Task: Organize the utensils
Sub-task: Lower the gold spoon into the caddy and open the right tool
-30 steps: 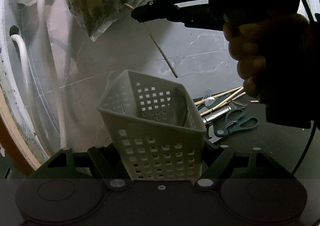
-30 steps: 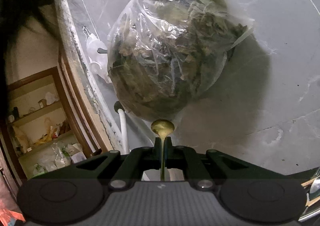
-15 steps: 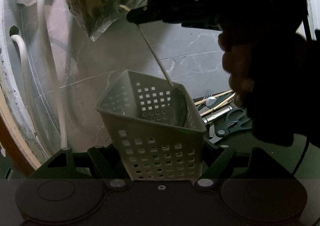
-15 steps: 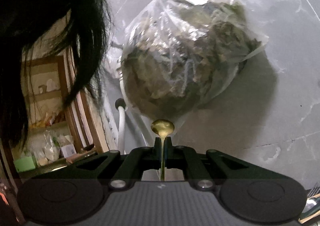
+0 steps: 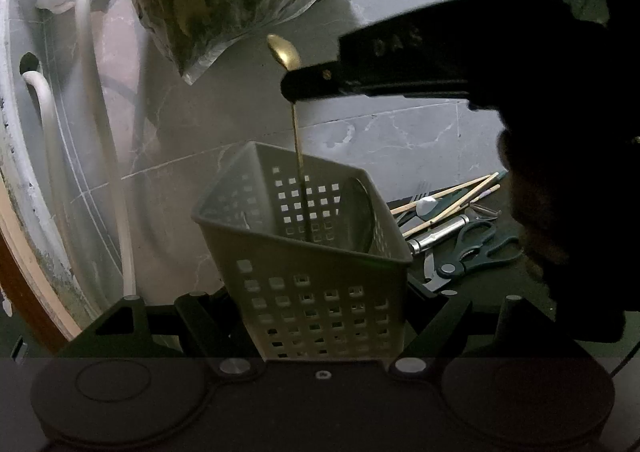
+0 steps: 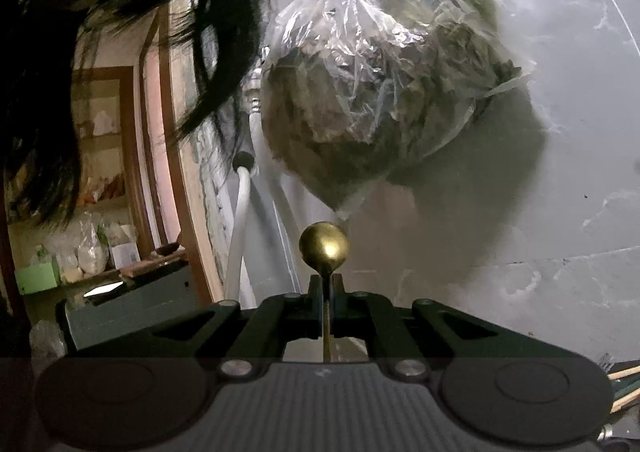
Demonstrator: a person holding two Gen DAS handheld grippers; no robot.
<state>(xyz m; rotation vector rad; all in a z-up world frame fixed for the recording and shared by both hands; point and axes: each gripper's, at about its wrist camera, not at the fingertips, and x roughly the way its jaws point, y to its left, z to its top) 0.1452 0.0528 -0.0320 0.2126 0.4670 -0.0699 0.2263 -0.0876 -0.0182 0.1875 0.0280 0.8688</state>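
While the left claw (image 5: 320, 332) pinches the basket (image 5: 316, 280) at lower centre, the right claw (image 5: 294, 86) above clamps the gold spoon (image 5: 298, 148), handle dipping inside.

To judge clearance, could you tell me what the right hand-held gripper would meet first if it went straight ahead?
Probably the hanging plastic bag, which sits just beyond the gold spoon that the right hand-held gripper holds; depth is unclear.

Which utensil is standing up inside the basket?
The gold spoon. It hangs upright, its handle reaching down into the basket, pinched by the right hand-held gripper. The chopsticks and scissors lie flat on the counter.
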